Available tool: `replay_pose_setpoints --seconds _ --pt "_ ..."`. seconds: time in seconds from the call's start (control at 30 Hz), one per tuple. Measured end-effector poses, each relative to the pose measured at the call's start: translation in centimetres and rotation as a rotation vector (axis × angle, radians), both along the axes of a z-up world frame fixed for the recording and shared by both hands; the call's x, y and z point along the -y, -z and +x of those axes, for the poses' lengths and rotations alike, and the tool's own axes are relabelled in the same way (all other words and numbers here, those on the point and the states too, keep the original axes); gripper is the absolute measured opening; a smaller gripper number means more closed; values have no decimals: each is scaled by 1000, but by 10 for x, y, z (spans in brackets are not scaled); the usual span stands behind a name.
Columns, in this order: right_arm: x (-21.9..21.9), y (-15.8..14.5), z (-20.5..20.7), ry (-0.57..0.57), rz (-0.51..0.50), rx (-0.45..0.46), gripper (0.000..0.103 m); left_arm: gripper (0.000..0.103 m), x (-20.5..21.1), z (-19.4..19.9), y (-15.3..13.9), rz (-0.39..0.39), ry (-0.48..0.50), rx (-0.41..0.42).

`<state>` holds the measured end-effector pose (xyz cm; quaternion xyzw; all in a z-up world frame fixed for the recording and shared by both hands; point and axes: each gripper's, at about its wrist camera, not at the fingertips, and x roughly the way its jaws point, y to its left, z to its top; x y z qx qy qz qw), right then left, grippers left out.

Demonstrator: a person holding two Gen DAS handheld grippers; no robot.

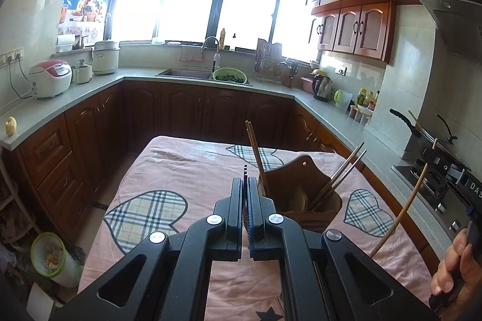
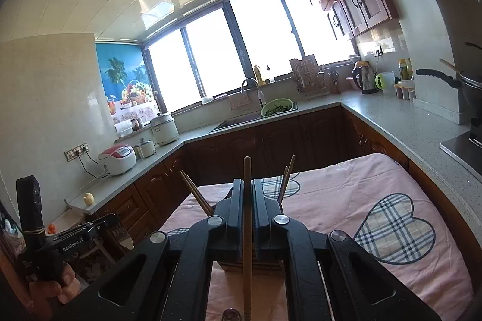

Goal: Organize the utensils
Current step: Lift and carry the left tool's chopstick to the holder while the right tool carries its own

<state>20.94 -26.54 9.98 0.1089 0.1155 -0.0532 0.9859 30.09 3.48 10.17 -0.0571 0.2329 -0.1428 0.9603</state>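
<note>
A brown wooden utensil holder (image 1: 301,194) stands on the pink cloth with several chopsticks (image 1: 340,179) leaning in it. My left gripper (image 1: 244,182) is shut with nothing between its fingers, just left of the holder. My right gripper (image 2: 247,182) is shut on a long wooden utensil handle (image 2: 247,245) that runs upright between its fingers. In the left wrist view this right gripper (image 1: 429,158) hangs to the right of the holder, the wooden handle (image 1: 403,209) slanting down from it. From the right wrist the holder is mostly hidden; only chopsticks (image 2: 197,197) show.
The table (image 2: 376,200) carries a pink cloth with plaid hearts. Kitchen counters (image 1: 75,98) wrap around it, with a rice cooker (image 1: 49,78), a sink (image 1: 186,73) and a stove with a pan (image 1: 421,137) at the right. A bin (image 1: 52,257) stands on the floor at the left.
</note>
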Motion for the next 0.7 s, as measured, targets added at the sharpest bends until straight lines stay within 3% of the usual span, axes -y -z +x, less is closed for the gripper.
replay_pose_setpoints --seconds 0.37,0.7 --pt "15 -30 28 49 19 159 5 1 11 48 -5 -27 -39 70" --pt "32 -25 54 109 36 218 5 1 29 93 16 -21 -88 98"
